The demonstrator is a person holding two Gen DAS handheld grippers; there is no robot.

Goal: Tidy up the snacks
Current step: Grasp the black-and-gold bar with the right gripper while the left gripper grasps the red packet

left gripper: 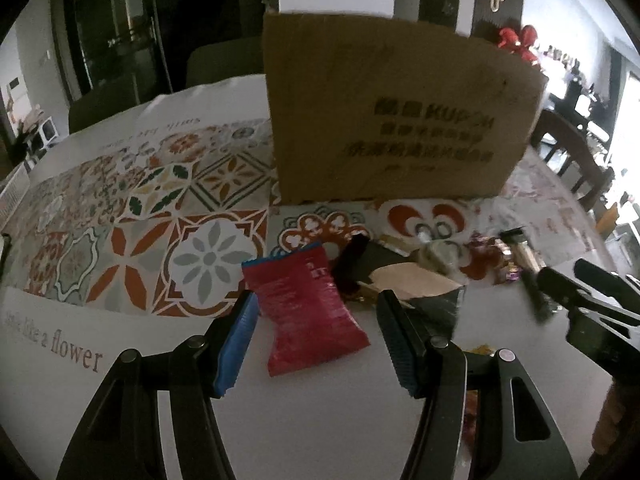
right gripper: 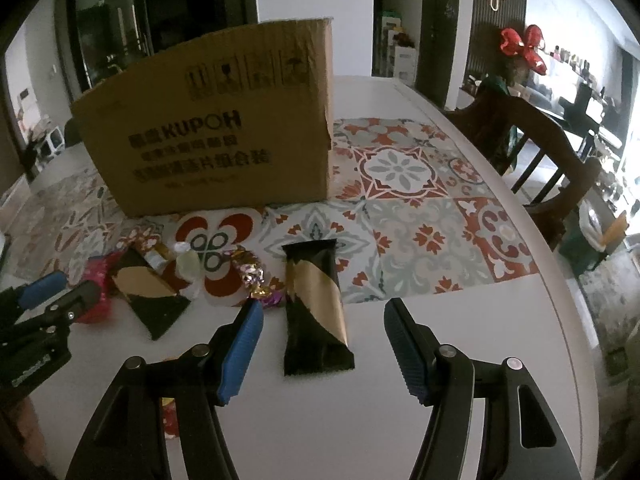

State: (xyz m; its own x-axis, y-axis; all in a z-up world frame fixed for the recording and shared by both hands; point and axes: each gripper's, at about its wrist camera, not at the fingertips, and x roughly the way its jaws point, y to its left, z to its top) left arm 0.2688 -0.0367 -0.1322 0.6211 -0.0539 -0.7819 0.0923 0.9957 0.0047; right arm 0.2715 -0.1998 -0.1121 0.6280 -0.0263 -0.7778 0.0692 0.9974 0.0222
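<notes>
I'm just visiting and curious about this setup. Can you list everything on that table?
Cardboard box: one, brown, standing at the back of the table.
Tablecloth: one, white with patterned tiles, covering the table.
Red snack pack: one, red, between the left claw's fingers.
Black-and-gold snack bar: one, ahead of the right claw.
Black-and-gold packet: one, lying left of the bar.
Wrapped candies: several, purple and gold, between the two.
Wooden chair: one, dark, right of the table.
Left claw: open.
Right claw: open.
</notes>
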